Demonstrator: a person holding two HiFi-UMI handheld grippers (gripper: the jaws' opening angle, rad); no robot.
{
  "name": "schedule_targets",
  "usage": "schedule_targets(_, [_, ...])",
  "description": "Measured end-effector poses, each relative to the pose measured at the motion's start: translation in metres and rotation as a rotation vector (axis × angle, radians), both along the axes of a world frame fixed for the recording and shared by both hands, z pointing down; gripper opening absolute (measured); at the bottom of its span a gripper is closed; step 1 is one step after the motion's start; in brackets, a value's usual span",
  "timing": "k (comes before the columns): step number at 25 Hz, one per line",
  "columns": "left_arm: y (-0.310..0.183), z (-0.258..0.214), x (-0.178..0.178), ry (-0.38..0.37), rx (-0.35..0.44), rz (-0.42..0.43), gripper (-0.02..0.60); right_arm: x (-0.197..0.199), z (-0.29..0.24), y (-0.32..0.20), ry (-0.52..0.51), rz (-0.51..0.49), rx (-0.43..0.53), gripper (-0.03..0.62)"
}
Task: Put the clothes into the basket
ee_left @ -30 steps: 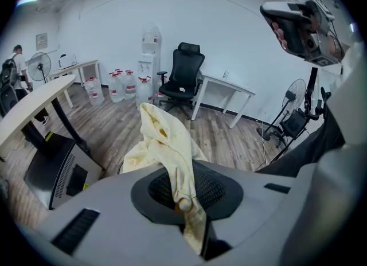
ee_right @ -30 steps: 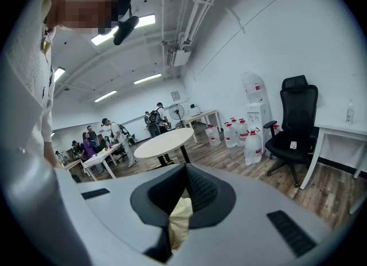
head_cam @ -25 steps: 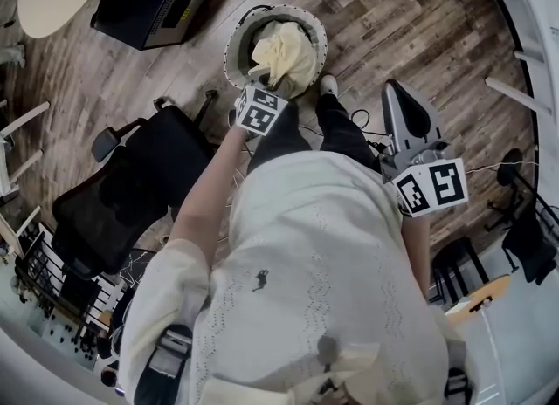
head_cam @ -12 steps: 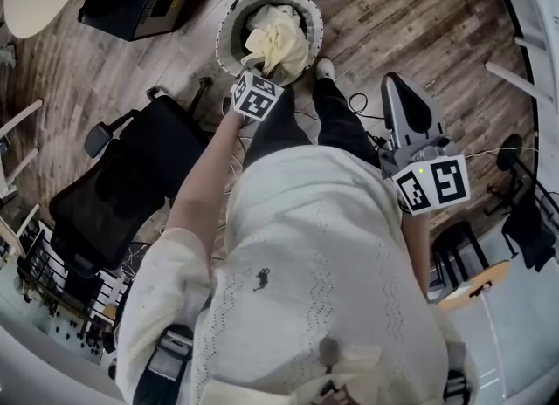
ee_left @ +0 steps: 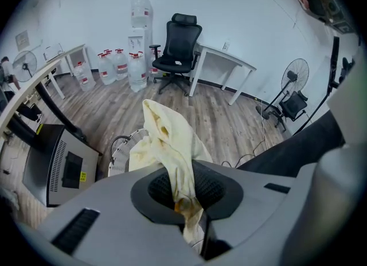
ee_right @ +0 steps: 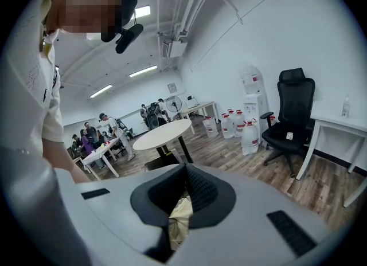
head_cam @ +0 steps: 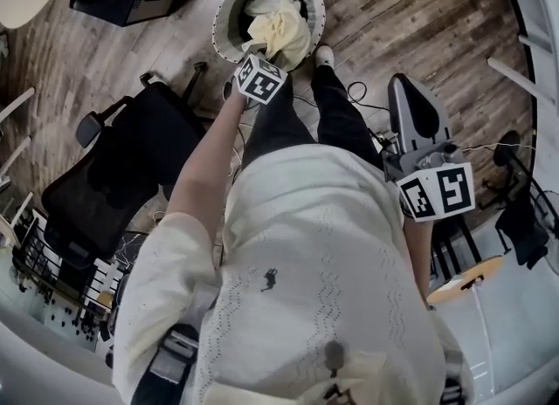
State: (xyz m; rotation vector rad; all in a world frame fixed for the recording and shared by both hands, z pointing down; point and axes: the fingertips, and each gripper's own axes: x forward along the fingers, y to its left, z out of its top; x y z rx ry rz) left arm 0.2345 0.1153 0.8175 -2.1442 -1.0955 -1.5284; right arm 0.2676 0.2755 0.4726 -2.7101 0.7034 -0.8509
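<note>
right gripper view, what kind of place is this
Most likely an open-plan office or lab workspace: a black office chair, a row of big water jugs along the wall, and a round white table, with a group of people at desks further back.

Top centre of the head view, cloth [head_cam: 281, 28] hides the inside of the basket [head_cam: 217, 24]; I can't identify the pale scrap [ee_right: 180, 216] in my right gripper [ee_right: 185, 173].
</note>
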Motion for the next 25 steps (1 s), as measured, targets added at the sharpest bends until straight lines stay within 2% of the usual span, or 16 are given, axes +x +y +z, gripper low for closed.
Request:
schedule_targets(6, [-0.002, 0.024, 0.000, -0.013, 0.034, 0.024, 0.060, 0.001, 0.012, -0.003, -0.026, -0.002, -0.002, 0.009])
schedule_targets(11, [0.001, 0.044, -0.004, -0.018, 0.059, 0.077, 0.061, -0.002, 0.024, -0.005, -0.051, -0.007, -0.002, 0.009])
schedule_targets(21, [-0.001, 0.085, -0.015, -0.023, 0.121, 0.239, 0.061, -0.013, 0.055, -0.007, -0.111, -0.013, 0.001, 0.009])
schedule_targets(25, [-0.004, 0.097, -0.019, -0.013, 0.151, 0.347, 0.061, -0.014, 0.061, -0.010, -0.118, -0.021, -0.005, 0.009])
